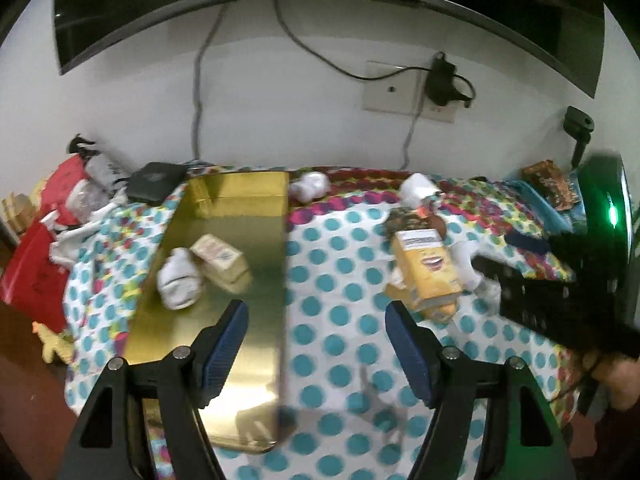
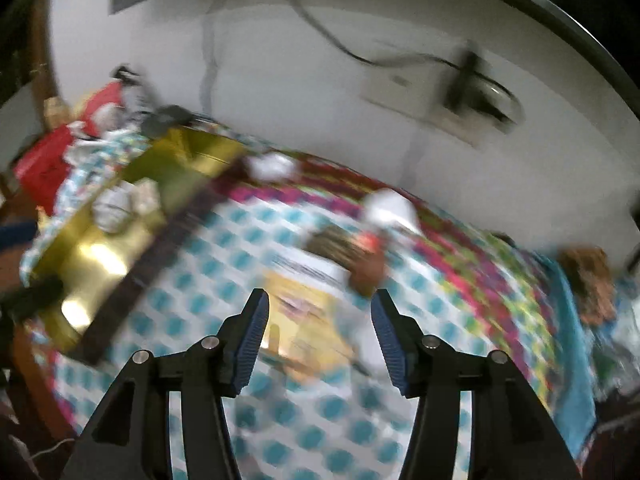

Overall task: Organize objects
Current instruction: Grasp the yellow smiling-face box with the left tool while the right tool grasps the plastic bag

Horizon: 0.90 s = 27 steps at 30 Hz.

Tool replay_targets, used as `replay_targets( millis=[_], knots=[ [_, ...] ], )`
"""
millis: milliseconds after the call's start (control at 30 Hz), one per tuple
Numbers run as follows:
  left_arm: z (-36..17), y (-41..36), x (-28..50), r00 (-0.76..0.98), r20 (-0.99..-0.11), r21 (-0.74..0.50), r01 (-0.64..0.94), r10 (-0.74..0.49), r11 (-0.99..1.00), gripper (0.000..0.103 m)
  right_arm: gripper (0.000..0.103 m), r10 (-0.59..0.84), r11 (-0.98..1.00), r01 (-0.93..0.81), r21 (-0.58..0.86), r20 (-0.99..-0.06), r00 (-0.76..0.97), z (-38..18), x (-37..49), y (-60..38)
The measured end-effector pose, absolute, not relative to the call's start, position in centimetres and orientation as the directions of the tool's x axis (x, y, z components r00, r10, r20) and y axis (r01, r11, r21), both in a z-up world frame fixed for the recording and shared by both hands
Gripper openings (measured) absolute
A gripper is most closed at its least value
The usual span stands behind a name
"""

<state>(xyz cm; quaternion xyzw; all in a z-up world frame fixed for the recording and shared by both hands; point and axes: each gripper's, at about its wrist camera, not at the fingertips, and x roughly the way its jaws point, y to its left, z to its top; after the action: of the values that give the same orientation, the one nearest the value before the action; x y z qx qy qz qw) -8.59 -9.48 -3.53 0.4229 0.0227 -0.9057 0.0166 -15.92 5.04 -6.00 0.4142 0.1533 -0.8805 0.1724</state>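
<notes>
A gold tray (image 1: 240, 312) lies on the polka-dot cloth (image 1: 340, 312) and holds a white rolled sock (image 1: 178, 280) and a beige box (image 1: 220, 260). A yellow box (image 1: 426, 274) lies to the right among a white cup (image 1: 418, 190), a brown packet and white pieces. My left gripper (image 1: 316, 344) is open and empty, over the tray's right edge. My right gripper (image 2: 320, 340) is open and empty, hovering over the blurred yellow box (image 2: 304, 320); its body shows in the left wrist view (image 1: 560, 300). The tray also shows in the right wrist view (image 2: 100, 256).
Red bags and clutter (image 1: 44, 248) pile at the left edge. A black device (image 1: 156, 180) sits behind the tray. A white crumpled item (image 1: 310, 184) lies by the wall. A blue tray with a brown packet (image 1: 548, 188) is far right. Cables and a socket (image 1: 408, 92) are on the wall.
</notes>
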Motion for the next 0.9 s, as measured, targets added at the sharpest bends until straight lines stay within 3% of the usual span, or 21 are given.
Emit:
replay_targets(
  millis=[233,733,833,867,900],
  knots=[
    [-5.1,-5.9,-11.4,-0.615,-0.787,0.022,0.045,-0.045,-0.999,0.073,0.051,-0.141,-0.93,0.357,-0.085,-0.815,-0.562,-9.7,-15.8,11.6],
    [-7.1,-2.3,-14.9,-0.561,-0.824,0.07,0.04,-0.08,-0.997,0.073,0.05,-0.192,-0.946,0.323,0.004,-0.812,-0.551,-14.5,-16.9,13.9],
    [-7.4,-1.6,-15.4,-0.563,-0.82,0.098,0.045,-0.106,-0.994,0.073,0.047,-0.181,-0.949,0.315,-0.006,-0.809,-0.559,-15.1,-17.0,13.6],
    [-7.5,-1.3,-15.5,-0.567,-0.814,0.12,0.051,-0.128,-0.991,0.073,0.035,-0.171,-0.951,0.31,-0.014,-0.809,-0.563,-15.3,-17.1,13.6],
    [-7.6,-1.0,-15.7,-0.571,-0.809,0.136,0.049,-0.14,-0.989,0.073,0.033,-0.151,-0.954,0.297,-0.033,-0.804,-0.575,-15.5,-17.1,13.5]
  ],
)
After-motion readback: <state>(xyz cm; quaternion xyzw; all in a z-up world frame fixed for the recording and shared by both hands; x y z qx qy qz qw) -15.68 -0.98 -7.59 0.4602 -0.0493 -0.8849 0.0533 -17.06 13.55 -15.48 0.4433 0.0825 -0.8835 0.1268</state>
